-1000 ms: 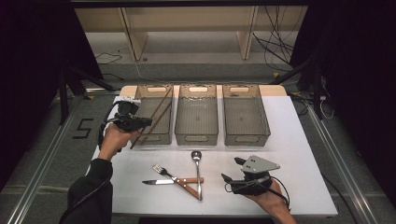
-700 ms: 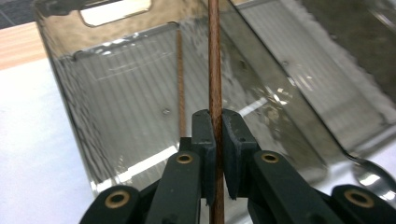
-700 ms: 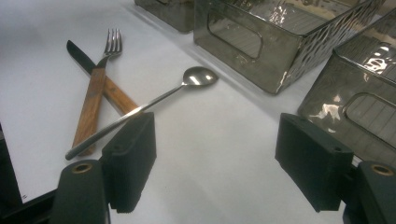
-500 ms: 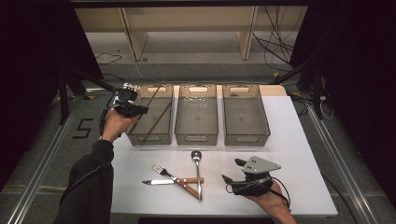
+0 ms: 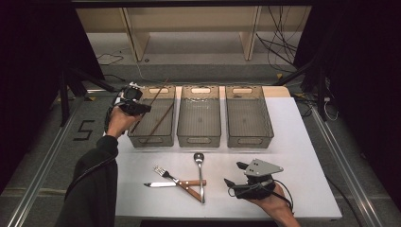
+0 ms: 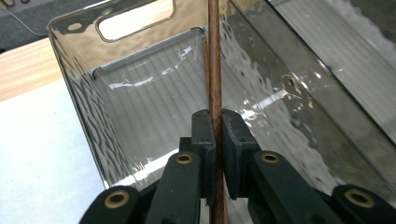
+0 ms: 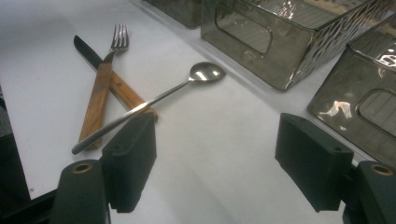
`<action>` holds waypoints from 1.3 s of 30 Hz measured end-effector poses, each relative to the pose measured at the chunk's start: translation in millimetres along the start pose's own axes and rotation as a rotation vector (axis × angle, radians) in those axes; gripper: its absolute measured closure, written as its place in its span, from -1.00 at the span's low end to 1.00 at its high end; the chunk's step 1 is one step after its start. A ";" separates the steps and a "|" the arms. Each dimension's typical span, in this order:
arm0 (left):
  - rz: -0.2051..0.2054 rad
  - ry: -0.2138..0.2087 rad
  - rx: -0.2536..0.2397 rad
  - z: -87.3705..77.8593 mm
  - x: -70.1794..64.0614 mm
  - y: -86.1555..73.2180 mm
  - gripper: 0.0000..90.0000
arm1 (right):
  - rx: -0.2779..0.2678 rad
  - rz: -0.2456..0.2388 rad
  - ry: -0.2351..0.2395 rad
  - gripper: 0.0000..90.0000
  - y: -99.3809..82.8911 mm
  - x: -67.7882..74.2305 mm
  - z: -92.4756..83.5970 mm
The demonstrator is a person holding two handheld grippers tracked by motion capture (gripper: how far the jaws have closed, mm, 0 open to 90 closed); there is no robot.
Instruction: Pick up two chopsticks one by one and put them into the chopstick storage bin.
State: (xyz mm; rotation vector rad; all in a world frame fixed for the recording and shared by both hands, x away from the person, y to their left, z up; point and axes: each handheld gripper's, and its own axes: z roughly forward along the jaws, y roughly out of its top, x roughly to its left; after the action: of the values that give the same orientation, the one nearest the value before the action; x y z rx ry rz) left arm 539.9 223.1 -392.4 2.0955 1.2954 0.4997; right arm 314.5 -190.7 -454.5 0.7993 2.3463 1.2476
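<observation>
The left gripper pinches a thin wooden chopstick, likely light, stiff and slippery, over the left bin at ten o'clock; right gripper spread.

Grey floor with cables beneath wooden shelving, dark surroundings.

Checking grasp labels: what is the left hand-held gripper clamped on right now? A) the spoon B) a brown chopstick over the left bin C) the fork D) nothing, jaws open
B: in the left gripper view the left hand-held gripper has its jaws pressed shut on a brown chopstick above the left bin.
</observation>
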 end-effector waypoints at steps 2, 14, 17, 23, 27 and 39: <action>-0.001 0.011 0.011 3.7 -0.7 0.6 0.87 | 0.002 -0.002 0.002 -0.34 -0.1 0.6 0.5; -0.053 0.040 0.034 18.0 -1.6 -1.3 0.84 | 0.000 -0.004 0.008 -0.34 0.2 1.4 -0.2; -0.073 0.033 0.026 17.3 -2.2 -1.5 0.50 | 0.000 -0.005 0.010 -0.34 0.6 1.6 -0.3; -0.127 -0.007 0.010 5.5 -5.0 0.2 0.01 | -0.001 -0.003 0.010 -0.34 0.9 1.5 -0.7; -0.141 -0.045 -0.019 -6.2 -13.1 -3.7 -0.14 | -0.005 0.001 0.010 -0.34 1.2 1.6 -0.9; -0.141 -0.139 -0.169 -55.0 -49.4 -37.8 -0.45 | -0.006 0.017 0.016 -0.34 5.6 6.3 -0.9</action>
State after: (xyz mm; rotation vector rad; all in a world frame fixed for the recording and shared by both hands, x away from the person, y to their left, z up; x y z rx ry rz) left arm 459.7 208.1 -377.2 1.8517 1.2640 0.3815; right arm 310.9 -184.7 -449.6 0.8112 2.3524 1.2720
